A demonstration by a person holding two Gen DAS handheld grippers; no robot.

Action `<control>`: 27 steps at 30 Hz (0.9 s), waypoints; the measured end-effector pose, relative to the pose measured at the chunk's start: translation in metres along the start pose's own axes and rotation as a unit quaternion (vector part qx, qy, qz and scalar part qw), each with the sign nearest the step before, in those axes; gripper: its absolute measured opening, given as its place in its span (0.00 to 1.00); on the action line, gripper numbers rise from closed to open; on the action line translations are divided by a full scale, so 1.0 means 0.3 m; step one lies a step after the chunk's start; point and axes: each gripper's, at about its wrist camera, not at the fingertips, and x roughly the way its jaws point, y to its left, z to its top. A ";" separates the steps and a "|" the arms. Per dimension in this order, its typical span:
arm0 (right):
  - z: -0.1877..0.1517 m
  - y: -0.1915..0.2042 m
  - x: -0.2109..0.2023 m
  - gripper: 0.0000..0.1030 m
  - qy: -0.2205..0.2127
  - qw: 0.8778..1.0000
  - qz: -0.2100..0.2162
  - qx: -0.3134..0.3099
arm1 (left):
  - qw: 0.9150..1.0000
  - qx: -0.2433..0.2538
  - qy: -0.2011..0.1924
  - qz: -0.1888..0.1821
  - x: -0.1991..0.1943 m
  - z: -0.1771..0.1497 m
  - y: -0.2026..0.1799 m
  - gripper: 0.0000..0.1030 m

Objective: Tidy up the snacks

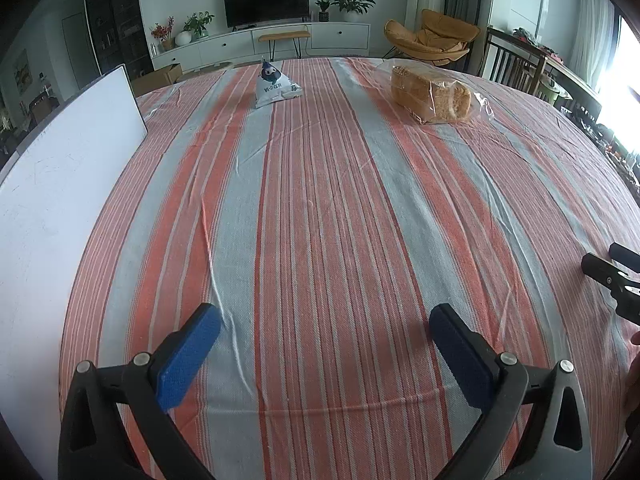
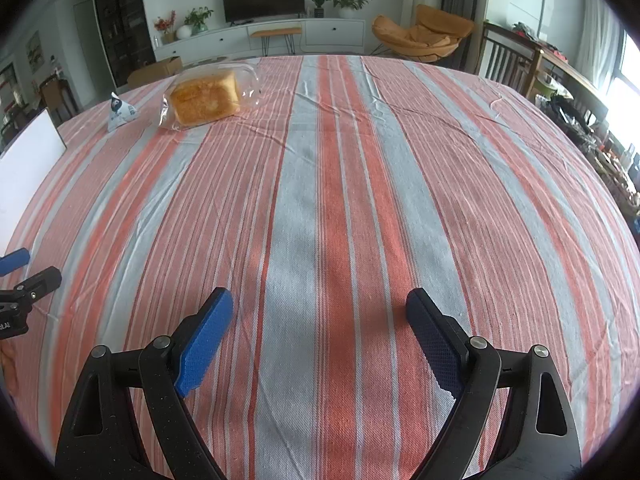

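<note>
A golden-brown sliced bread loaf in a clear plastic bag (image 1: 430,95) lay on its side, far ahead of the left claw (image 1: 325,320), toward its right. A small white-and-navy pyramid-shaped snack packet (image 1: 276,84) stood upright well apart from the loaf, far ahead, slightly left.

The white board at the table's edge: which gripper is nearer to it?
Left. The left gripper hovers open just beside the white board; the right gripper, also open, sits farther along the table, past the left one.
</note>
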 end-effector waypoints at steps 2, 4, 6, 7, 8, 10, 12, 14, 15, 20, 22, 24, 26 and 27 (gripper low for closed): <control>0.000 0.000 0.000 0.88 0.000 1.000 0.000 0.000 | 1.000 0.000 0.000 0.000 0.001 0.000 0.000 1.00; 0.000 -0.001 0.001 0.88 0.000 1.000 0.000 0.000 | 1.000 0.000 0.000 0.000 0.001 0.000 0.000 1.00; 0.000 0.000 0.000 0.88 0.000 1.000 0.000 0.000 | 1.000 0.000 0.000 0.000 0.001 0.000 0.000 1.00; 0.000 -0.001 0.001 0.88 0.000 1.000 0.000 0.000 | 1.000 0.000 0.000 0.000 0.001 0.000 0.000 1.00; 0.000 0.000 0.001 0.88 0.000 1.000 0.000 0.000 | 1.000 0.000 0.000 0.000 0.001 0.000 0.000 1.00; 0.000 0.000 0.000 0.88 0.000 1.000 0.000 0.000 | 1.000 0.000 0.000 0.000 0.002 0.001 0.001 1.00; 0.000 0.000 0.001 0.88 0.000 1.000 0.000 0.000 | 1.000 0.003 0.000 -0.001 0.000 0.000 0.000 1.00; 0.000 0.000 0.001 0.88 0.000 1.000 0.001 0.000 | 1.000 0.017 0.010 -0.011 -0.005 0.001 0.007 1.00; 0.000 0.000 0.001 0.88 0.000 1.000 0.001 0.000 | 0.999 0.025 0.022 -0.016 -0.001 0.011 0.012 1.00; 0.000 0.002 0.002 0.88 0.000 1.000 0.001 0.000 | 0.998 0.004 0.064 -0.020 0.054 0.159 0.088 1.00; 0.000 0.002 0.002 0.88 0.000 1.000 0.000 0.000 | 0.998 -0.014 0.061 -0.022 0.083 0.241 0.120 1.00; 0.000 0.002 0.002 0.88 0.000 1.000 0.000 0.000 | 0.998 -0.019 0.056 -0.016 0.127 0.331 0.141 1.00; 0.000 0.003 0.003 0.88 0.000 1.000 0.001 0.000 | 0.998 -0.019 0.055 -0.001 0.187 0.416 0.156 1.00; 0.000 0.003 0.003 0.88 0.000 1.000 0.001 0.000 | 0.998 -0.025 0.054 0.005 0.216 0.453 0.165 1.00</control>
